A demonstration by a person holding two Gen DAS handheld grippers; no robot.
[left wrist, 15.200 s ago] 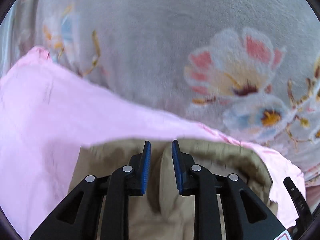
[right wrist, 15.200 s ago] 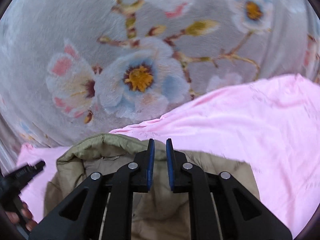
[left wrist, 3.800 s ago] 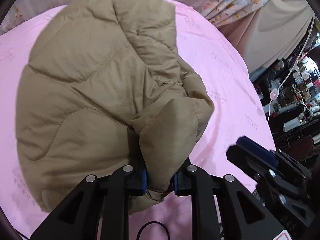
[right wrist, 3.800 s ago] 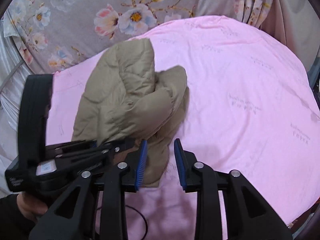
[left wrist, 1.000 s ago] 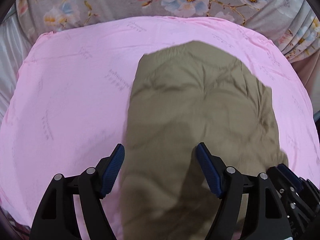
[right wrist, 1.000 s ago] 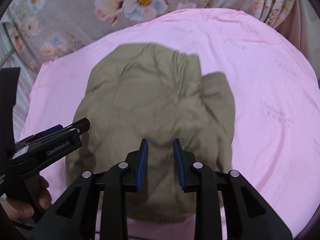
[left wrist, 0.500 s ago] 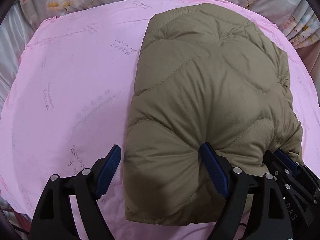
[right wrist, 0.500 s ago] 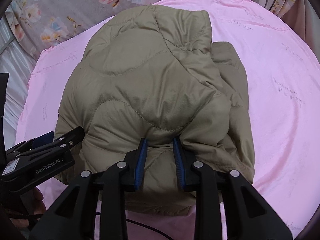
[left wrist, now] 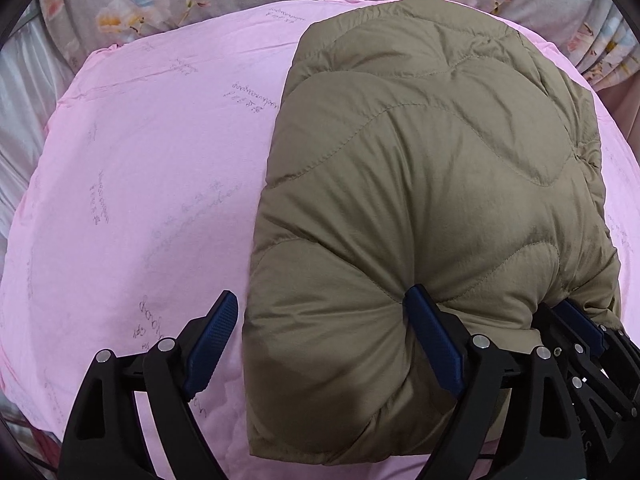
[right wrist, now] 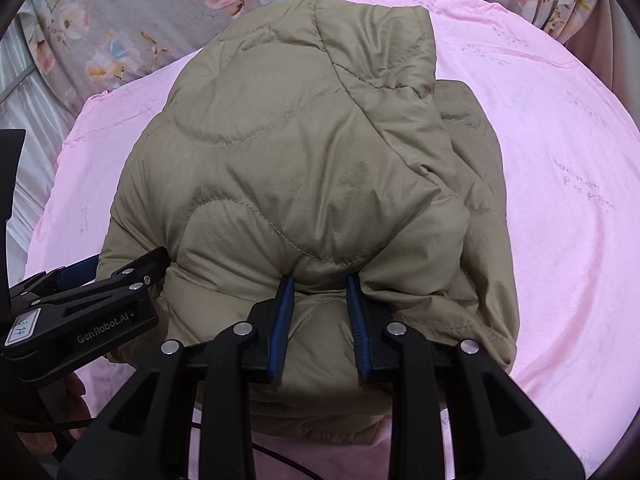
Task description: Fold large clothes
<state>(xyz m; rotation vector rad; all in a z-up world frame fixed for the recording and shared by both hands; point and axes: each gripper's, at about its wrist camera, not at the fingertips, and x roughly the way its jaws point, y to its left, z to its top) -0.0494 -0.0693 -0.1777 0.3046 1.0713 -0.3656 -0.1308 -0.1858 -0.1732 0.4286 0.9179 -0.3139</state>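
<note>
A khaki quilted jacket lies folded in a bundle on the pink sheet. My left gripper is at its near left corner with the jaws opening wide. The corner bulges between the fingers; the right pad dents the fabric and the left pad stands clear over the sheet. My right gripper is shut on a pinched fold at the jacket's near edge. Each gripper shows in the other view: the right gripper at the jacket's lower right, the left gripper at its lower left.
Grey floral cloth hangs behind the round pink-covered surface. A hand holds the left gripper at the lower left. A thin black cable lies on the sheet under the jacket's near edge. Pleated curtain at the far right.
The jacket has come down and now rests on the sheet. Both grippers sank with it. The left jaws spread wider and let go of the fabric; the right jaws kept their pinch.
</note>
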